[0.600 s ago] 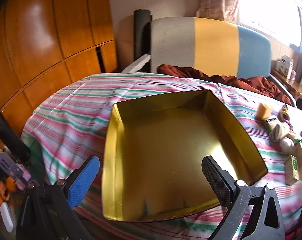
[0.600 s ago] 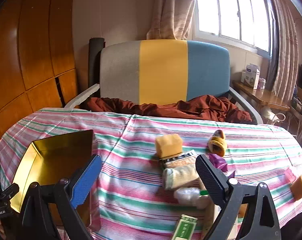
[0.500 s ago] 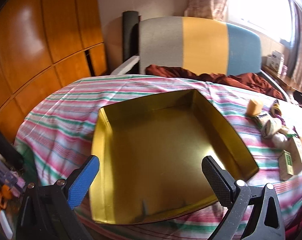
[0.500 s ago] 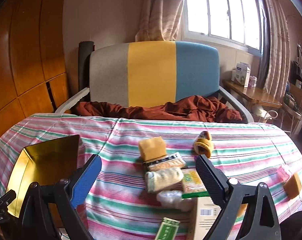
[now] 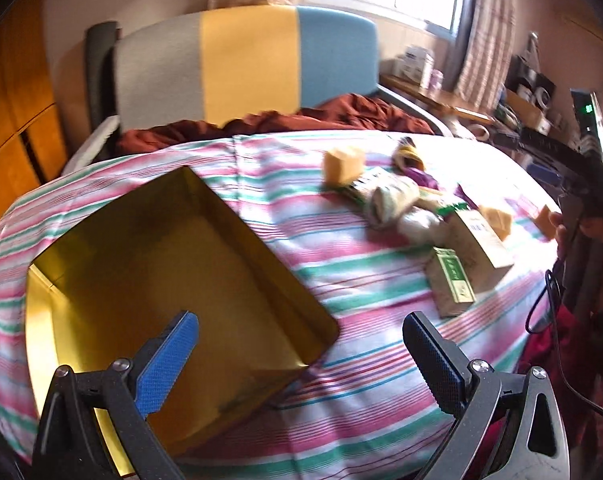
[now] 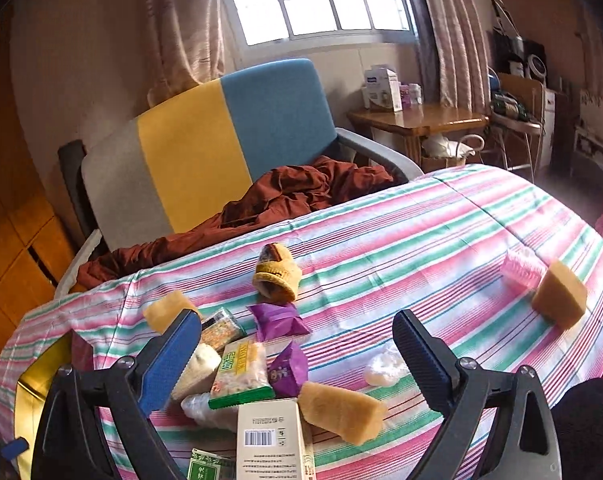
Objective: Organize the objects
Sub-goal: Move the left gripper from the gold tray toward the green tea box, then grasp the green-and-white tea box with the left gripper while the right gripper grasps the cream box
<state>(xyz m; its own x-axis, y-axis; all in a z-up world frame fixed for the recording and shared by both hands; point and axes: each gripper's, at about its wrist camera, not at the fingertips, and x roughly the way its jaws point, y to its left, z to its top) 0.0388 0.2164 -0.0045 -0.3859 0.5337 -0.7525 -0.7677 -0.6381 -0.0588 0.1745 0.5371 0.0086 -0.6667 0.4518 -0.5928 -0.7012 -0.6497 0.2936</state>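
My left claw [image 5: 300, 354] has one bright blue textured pad [image 5: 166, 364] and one black, on dark grey frames with silver screws. My right claw [image 6: 297, 354] looks the same. At the left view's right edge, a black cable [image 5: 557, 320] trails beside bare skin.

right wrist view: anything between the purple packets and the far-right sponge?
Mostly bare striped cloth. Between the purple packets and the sponge, only a small white lump lies nearer the camera, and a pink item touches the sponge.
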